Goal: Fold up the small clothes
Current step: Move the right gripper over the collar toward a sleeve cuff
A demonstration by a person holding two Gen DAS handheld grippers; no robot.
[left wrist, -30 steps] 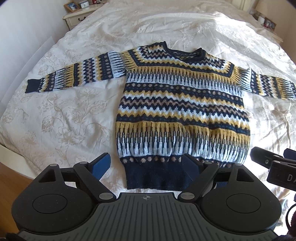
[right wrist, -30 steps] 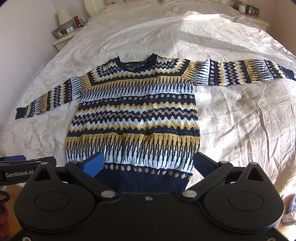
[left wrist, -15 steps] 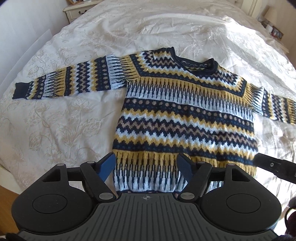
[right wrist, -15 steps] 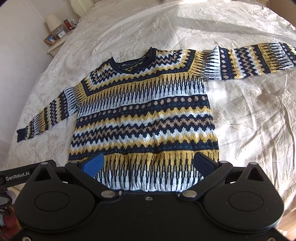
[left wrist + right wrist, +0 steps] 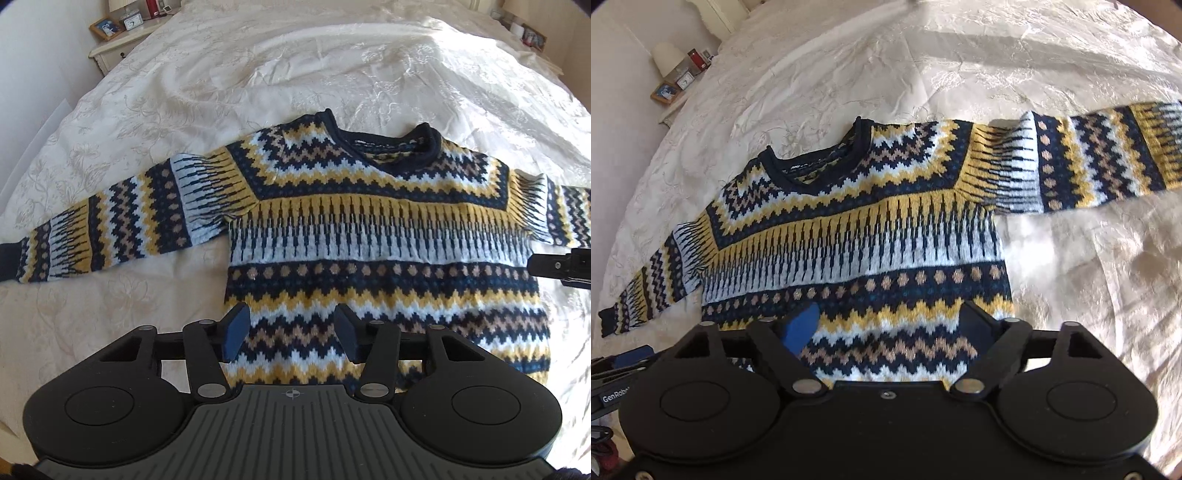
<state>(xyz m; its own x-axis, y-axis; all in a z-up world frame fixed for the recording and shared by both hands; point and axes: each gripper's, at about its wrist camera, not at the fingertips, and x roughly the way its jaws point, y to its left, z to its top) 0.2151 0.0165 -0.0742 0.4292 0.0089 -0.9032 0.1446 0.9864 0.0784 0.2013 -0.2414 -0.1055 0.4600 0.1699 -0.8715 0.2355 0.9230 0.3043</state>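
Observation:
A patterned knit sweater (image 5: 369, 236) in navy, yellow, white and tan lies flat and face up on the bed, both sleeves spread out sideways. It fills the right wrist view too, sweater (image 5: 857, 236), with its right sleeve (image 5: 1108, 158) stretched to the frame edge. My left gripper (image 5: 290, 336) hovers open over the left side of the sweater's body, nothing between its blue pads. My right gripper (image 5: 890, 328) hovers open over the lower right of the body, also holding nothing. The sweater's hem is hidden behind both grippers.
The cream embroidered bedspread (image 5: 332, 74) extends all around the sweater. A bedside table (image 5: 122, 40) with a photo frame and a clock stands at the far left; another with frames (image 5: 532, 37) sits far right. The other gripper's tip (image 5: 561, 266) shows at the right edge.
Both grippers have moved forward over the sweater, from above its hem to above its middle. The sweater has not moved, and both grippers stay open.

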